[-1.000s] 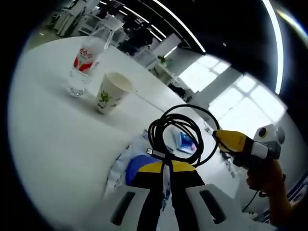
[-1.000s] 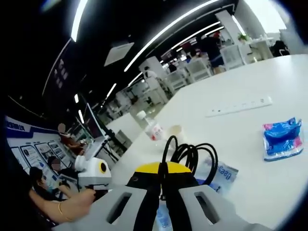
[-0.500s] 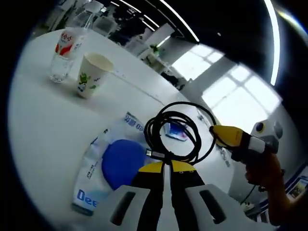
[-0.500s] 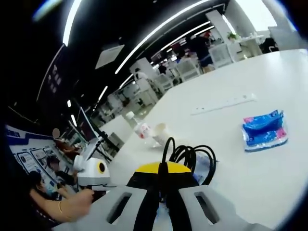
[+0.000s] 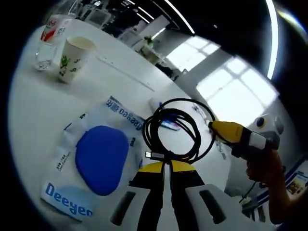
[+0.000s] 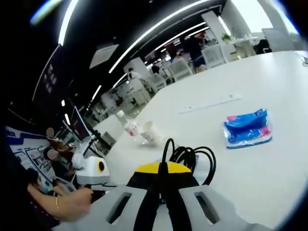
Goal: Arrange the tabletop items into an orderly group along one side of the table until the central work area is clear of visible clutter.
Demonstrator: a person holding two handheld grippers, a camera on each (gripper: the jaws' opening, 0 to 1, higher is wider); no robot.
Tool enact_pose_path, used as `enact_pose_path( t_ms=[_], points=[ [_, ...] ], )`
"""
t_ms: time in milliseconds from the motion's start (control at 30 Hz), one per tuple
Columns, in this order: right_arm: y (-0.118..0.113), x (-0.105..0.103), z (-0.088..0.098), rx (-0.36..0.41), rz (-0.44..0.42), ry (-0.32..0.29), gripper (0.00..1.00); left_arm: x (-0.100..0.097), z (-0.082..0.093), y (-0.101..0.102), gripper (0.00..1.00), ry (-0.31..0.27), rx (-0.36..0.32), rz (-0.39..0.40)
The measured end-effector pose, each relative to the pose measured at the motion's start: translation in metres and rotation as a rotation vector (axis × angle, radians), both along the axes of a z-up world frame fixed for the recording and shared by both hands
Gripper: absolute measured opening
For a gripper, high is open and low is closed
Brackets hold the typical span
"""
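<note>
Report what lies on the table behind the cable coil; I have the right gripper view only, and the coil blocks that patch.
Observer: A flat white packet with a blue oval lid, printed Deeyeo, lies on the table beside the cable coil.
Operator: Give the connector's position.
Observer: The metal plug end sticks out at the coil's lower left, just above the left gripper, whose jaws pinch the coil.
Operator: Check the cup.
Observer: The paper cup stands upright, mouth up, green print on its side, close beside the water bottle.
</note>
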State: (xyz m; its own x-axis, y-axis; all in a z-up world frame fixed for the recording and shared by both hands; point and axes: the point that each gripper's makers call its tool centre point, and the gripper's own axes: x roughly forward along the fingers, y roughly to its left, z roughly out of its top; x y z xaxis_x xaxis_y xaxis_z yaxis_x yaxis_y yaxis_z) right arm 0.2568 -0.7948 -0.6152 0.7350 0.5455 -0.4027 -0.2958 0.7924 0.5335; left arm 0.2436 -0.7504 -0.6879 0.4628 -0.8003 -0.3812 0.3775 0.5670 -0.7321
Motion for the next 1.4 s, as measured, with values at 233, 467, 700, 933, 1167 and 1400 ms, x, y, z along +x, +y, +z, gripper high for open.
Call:
enact_pose_path(
  t_ms=[233,467,700,933,1167,1400],
  points=[
    [-0.014,0.0,-0.007,-0.008,-0.021,0.012,0.0,-0.001,-0.007,-0.014,0.02,0.019,-0.006,-0.011],
    [-0.027,0.0,-0.015,-0.013,-0.038,0.024,0.0,-0.001,-0.015,-0.027,0.02,0.033,-0.002,-0.018],
    [-0.037,0.003,-0.025,-0.019,-0.041,0.038,0.0,0.001,-0.022,-0.033,0.02,0.032,0.018,-0.014],
    [-0.045,0.006,-0.04,-0.023,-0.05,0.061,0.0,0.007,-0.032,-0.036,0.02,0.013,0.066,-0.007],
    [-0.054,0.004,-0.058,-0.031,-0.066,0.098,0.0,0.009,-0.043,-0.036,0.02,-0.004,0.126,-0.01],
    [-0.064,0.0,-0.073,-0.071,-0.085,0.135,0.0,0.008,-0.05,-0.039,0.03,0.004,0.142,-0.012]
  ],
)
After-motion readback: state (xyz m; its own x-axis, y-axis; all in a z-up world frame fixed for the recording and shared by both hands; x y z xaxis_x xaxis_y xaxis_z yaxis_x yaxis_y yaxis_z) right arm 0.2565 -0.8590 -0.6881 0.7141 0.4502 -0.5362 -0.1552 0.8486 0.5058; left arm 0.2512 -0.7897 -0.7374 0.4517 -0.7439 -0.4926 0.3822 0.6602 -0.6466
